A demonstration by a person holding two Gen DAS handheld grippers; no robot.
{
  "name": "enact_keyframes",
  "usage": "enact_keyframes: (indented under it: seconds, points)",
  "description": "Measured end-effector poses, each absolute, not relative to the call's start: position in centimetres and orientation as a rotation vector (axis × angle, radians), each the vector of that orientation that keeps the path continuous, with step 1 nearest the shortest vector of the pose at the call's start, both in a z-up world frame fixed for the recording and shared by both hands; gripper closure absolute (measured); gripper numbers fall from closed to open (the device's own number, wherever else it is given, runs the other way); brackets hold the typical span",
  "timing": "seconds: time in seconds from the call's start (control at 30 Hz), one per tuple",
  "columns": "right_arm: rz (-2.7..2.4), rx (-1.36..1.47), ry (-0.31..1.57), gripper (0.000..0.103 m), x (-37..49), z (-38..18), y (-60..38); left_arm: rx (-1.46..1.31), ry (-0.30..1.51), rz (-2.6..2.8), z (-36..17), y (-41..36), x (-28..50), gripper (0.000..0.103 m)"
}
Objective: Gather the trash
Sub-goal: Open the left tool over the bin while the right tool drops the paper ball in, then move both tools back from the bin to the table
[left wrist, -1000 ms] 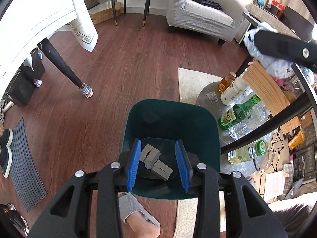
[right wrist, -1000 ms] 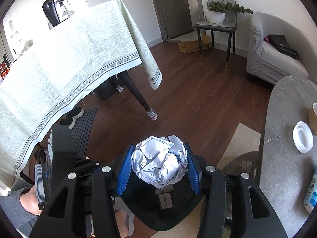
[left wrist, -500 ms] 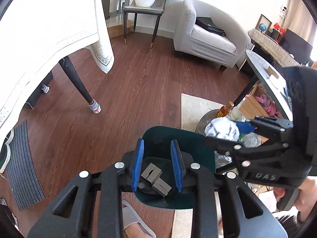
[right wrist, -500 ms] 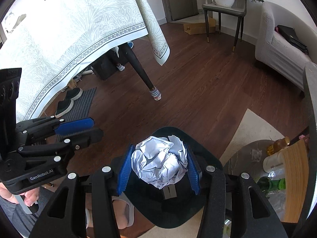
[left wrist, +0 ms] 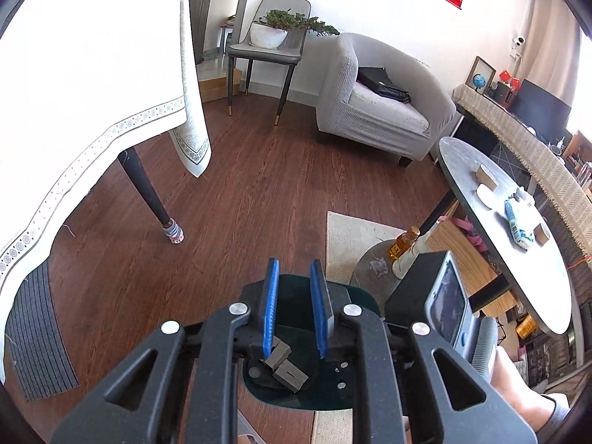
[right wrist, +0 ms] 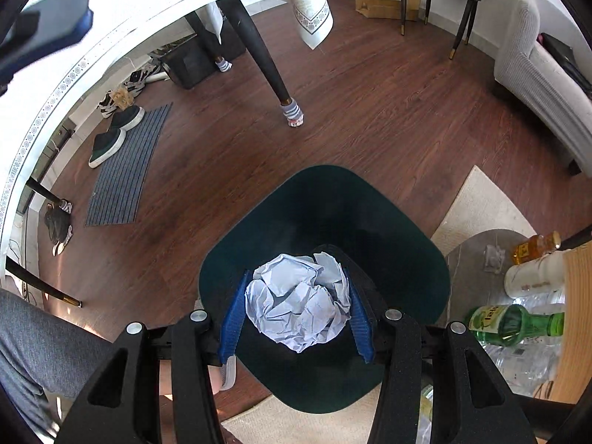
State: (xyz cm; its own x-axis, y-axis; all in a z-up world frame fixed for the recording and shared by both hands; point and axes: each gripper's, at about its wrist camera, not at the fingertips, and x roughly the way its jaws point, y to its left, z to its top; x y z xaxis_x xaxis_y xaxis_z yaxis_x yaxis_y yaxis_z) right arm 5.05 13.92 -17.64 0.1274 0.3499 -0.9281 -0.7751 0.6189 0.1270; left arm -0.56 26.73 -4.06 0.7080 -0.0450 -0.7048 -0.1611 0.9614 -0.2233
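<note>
A crumpled white paper ball sits between the blue pads of my right gripper, which is shut on it. It hangs directly over the mouth of the dark green bin on the floor. In the left wrist view my left gripper points down over the same bin. Its jaws are closing, a narrow gap remains and nothing is between them. Grey foam blocks lie in the bin's bottom. The right gripper's body shows at the right of that view.
A low round table beside the bin holds a green bottle, an amber bottle and plastic bottles. An oval grey table stands right. A clothed table's leg, a floor mat and an armchair surround open wood floor.
My left gripper has risen and its jaws have narrowed. My right gripper has come down with the paper ball, from beside the bin to over its mouth.
</note>
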Motion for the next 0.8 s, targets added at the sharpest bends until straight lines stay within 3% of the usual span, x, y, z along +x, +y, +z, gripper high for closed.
enact_keyframes:
  seconds: [0.3,0.8]
  points:
    - [0.793,-0.552,1.279,0.042,4.2,-20.4,13.4,-0.283,0.740,0.069,-2.7,27.2,-1.0,0.084]
    - [0.818,-0.500,1.191,0.041,4.3,-17.3,10.9,-0.287,0.706,0.046,-1.2,25.8,-0.3,0.084]
